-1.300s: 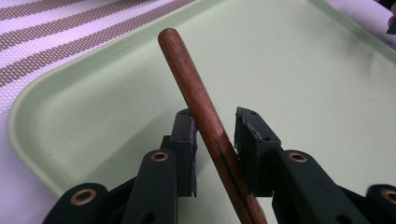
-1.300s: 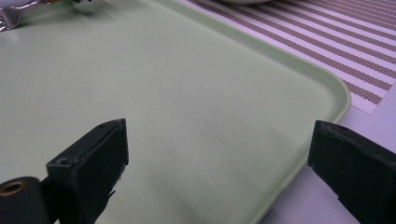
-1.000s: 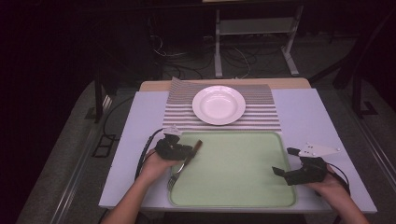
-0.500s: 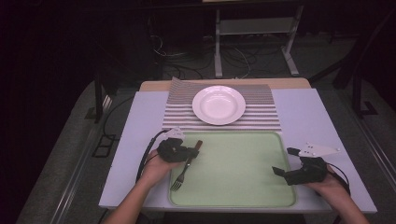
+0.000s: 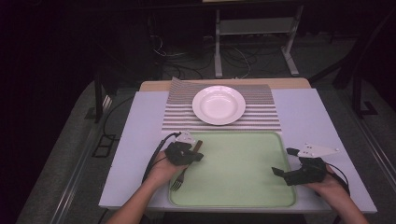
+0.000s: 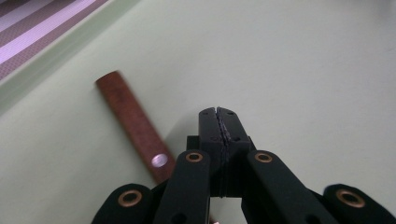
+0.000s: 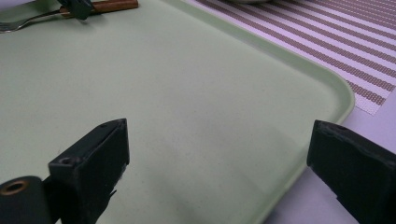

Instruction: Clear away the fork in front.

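Clearly, the left hand-held gripper (image 5: pixel 194 156) stands at the left side of the green tray (image 5: pixel 243 186), right over the fork (image 5: pixel 180 179). Its jaws have just been closing and now meet with nothing between them; the fork's brown handle (image 6: pixel 135 123) lies just beside them, flat on the tray, so I judge the grasp has missed it. The right hand-held gripper (image 5: pixel 282 163) waits at the tray's right edge with jaws wide and empty, probably keeping out of the way.
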`<state>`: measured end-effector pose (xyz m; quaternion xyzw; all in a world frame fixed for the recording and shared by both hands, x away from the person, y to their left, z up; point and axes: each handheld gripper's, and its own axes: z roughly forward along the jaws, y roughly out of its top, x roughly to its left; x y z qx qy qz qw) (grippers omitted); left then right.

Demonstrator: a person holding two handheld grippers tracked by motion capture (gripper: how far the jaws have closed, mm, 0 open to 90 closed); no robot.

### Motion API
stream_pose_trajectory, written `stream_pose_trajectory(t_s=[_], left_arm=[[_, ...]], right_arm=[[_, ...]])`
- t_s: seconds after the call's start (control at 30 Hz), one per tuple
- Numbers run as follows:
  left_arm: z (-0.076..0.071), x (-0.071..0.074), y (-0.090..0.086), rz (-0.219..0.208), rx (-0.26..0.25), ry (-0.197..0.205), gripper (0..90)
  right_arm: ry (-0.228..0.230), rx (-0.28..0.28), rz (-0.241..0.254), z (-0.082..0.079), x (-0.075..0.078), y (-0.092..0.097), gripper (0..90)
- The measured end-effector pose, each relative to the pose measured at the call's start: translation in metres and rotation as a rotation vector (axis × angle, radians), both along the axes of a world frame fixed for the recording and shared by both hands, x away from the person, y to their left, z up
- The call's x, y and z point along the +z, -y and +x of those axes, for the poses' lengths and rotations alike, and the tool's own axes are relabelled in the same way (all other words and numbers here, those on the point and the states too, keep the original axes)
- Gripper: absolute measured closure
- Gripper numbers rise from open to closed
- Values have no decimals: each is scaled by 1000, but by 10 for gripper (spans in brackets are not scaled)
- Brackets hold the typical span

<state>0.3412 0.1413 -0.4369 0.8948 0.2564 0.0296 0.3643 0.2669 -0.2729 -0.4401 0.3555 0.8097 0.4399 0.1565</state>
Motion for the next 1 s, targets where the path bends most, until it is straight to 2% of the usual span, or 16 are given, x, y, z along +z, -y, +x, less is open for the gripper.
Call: stream_pose_trajectory(t_s=[0.43,1.0], left_arm=[[7,-2,-10,32,41,8,890],[15,-2,-38,30,119,-2,883]], right_arm=[[0,-1,-1,0,0,0,58],[1,-1,-3,0,0,1,59]])
